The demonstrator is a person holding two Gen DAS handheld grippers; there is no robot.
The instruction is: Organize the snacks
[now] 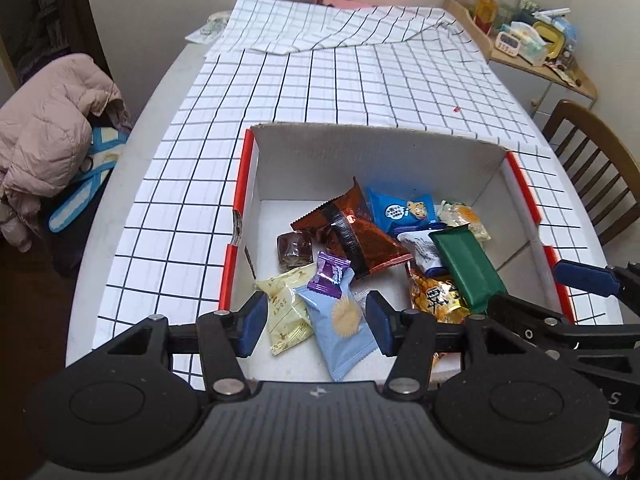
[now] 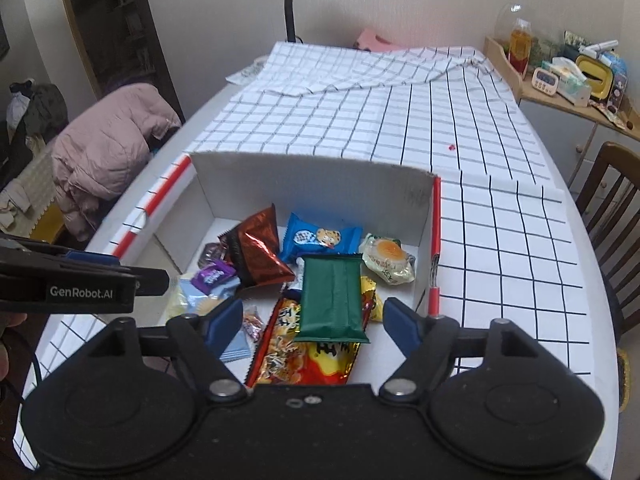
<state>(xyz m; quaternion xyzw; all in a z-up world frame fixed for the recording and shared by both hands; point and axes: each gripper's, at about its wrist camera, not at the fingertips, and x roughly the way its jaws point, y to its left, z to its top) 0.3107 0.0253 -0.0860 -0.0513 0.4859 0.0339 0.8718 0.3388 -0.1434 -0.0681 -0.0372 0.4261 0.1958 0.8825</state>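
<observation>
Both grippers hang above the near end of an open white box [image 1: 400,152] with red-edged flaps, jaws apart and pressing on nothing. Left gripper [image 1: 316,326]: jaws part-way open; below the gap lies a pale blue packet [image 1: 344,328], with a cream packet [image 1: 286,312] under the left pad and a small purple sweet [image 1: 330,272] just beyond the gap. Right gripper [image 2: 314,330]: jaws wide; below and between them lies a green packet [image 2: 332,296], resting on a red-and-yellow snack bag [image 2: 308,360] that runs back toward the gripper body. Beyond the jaws, further into the box: a brown foil packet [image 1: 356,236], a dark wrapped square [image 1: 294,248] to its left, a blue packet with a cartoon tiger [image 1: 404,208], and a clear packet with a yellow centre [image 2: 386,258] near the right wall. The box sits on a white tablecloth with a black grid [image 1: 320,88]. Far beyond it, the cloth is bunched up. A pink padded jacket [image 1: 48,136] lies off the left side; a wooden chair [image 1: 592,160] and a cluttered shelf [image 1: 532,40] stand to the right.
</observation>
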